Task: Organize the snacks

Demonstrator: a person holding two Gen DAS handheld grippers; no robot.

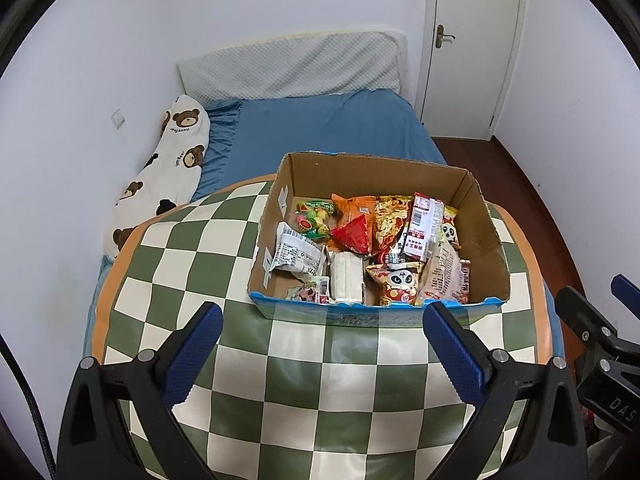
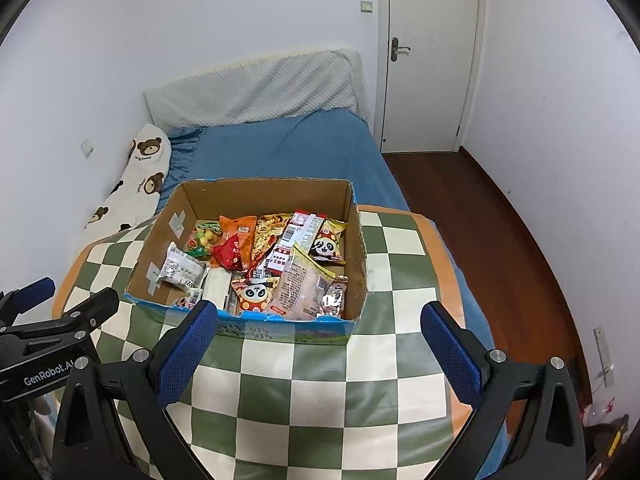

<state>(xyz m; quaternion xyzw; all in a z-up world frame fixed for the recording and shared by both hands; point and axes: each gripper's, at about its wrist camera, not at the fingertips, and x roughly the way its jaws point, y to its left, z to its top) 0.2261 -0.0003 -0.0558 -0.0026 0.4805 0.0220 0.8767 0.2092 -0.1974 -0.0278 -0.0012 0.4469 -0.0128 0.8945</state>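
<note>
Snacks fill your cardboard box (image 1: 486, 236), which sits on the green and white checkered mat (image 1: 192, 248) by its far edge, a bit to the right. Your left gripper (image 1: 322, 318) hangs wide open with nothing in it, near the box's front wall. Your right gripper (image 2: 319, 316) is wide open and empty too, beside it.

Both your wrist views are evenly lit, soft indoor light with a cool blue cast, source not visible. Shadows are faint. Slight sheen on the snack wrappers (image 1: 444, 276) ahead of your fingers. Focus is sharp in the centre. Heavy fisheye bending plus black vignette at the corners; door frame (image 2: 382, 52) bows noticeably.
</note>
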